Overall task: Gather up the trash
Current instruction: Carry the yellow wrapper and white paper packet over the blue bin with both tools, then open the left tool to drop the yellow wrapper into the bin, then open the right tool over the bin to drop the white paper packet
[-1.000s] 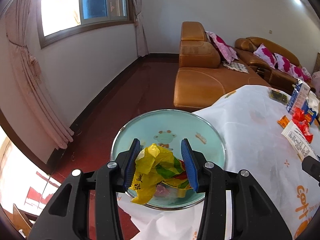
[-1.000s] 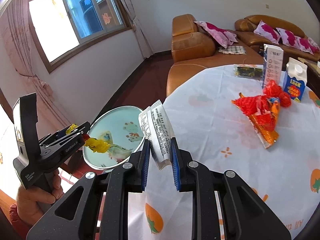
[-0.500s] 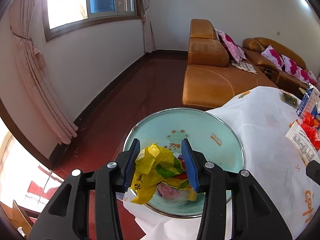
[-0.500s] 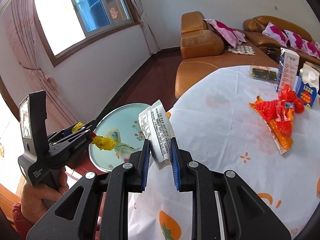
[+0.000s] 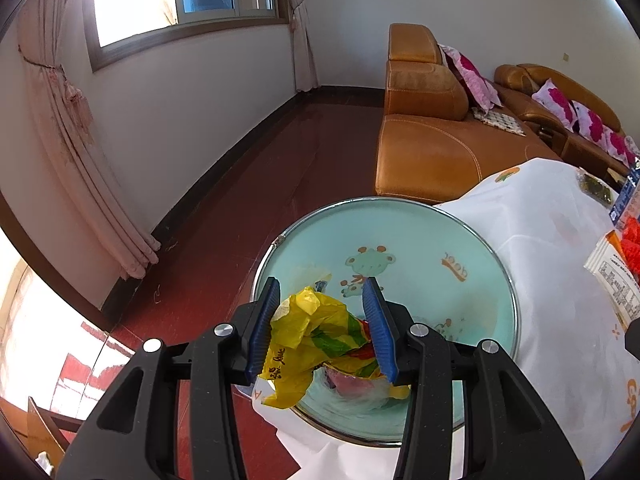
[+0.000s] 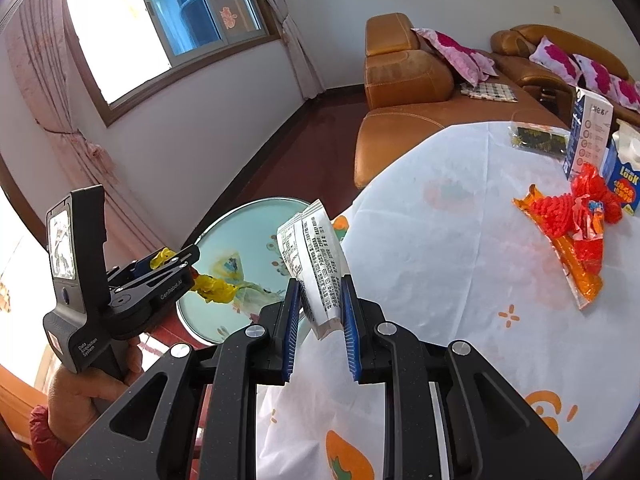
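The bench (image 6: 460, 240) under its white cloth fills the right wrist view, with a red wrapper (image 6: 572, 220) lying far right. Left of the bench stands the basin (image 5: 420, 248). The left gripper (image 5: 320, 316) pinches a yellow bag (image 5: 308, 332) above it. The right gripper (image 6: 320, 304) clamps a white packet (image 6: 316, 256) (the left view shows only its edge).

Glossy enamel basin (image 5: 420, 240) with metal rim, crinkly yellow plastic wrapper (image 5: 316, 344), printed paper packet (image 6: 320, 264), matt tablecloth (image 6: 440, 248).
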`<state>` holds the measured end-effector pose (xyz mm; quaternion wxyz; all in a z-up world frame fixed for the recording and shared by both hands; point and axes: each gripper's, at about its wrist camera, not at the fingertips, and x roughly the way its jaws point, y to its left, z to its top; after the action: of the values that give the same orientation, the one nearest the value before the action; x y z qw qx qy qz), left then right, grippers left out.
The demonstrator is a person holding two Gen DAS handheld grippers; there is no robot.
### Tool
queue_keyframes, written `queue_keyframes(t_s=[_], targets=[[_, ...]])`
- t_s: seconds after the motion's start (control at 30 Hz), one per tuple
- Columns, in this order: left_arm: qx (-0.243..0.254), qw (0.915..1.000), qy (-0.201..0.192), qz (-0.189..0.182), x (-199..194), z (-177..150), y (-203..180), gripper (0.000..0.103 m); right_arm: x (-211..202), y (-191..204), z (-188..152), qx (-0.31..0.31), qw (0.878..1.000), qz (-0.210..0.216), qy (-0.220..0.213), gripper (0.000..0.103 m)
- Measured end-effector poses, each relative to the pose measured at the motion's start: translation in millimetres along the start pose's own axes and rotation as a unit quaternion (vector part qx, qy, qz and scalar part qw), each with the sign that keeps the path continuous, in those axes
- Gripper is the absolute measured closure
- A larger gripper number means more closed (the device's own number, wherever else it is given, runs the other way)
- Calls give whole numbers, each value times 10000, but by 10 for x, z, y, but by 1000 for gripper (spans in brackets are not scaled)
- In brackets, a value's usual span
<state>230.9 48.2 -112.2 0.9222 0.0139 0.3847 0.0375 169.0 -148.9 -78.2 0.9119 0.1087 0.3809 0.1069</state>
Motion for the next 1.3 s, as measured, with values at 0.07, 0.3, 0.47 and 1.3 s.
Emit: queue_keyframes(t_s=[0.07,0.3,0.47,1.3], targets=[[4,10000,35,2,30,-10,-5,60,29,6,2,-3,10000,2,24,82],[2,9999,138,1,126,-37,12,60,135,57,32,-30,10000,17,82,82],[20,9998,205,31,200,-36,31,59,220,114,80,-62,9999,52,104,82],[-171,9992,103,356,162,62,186,24,531,243,225,-210,9996,98,183,82]])
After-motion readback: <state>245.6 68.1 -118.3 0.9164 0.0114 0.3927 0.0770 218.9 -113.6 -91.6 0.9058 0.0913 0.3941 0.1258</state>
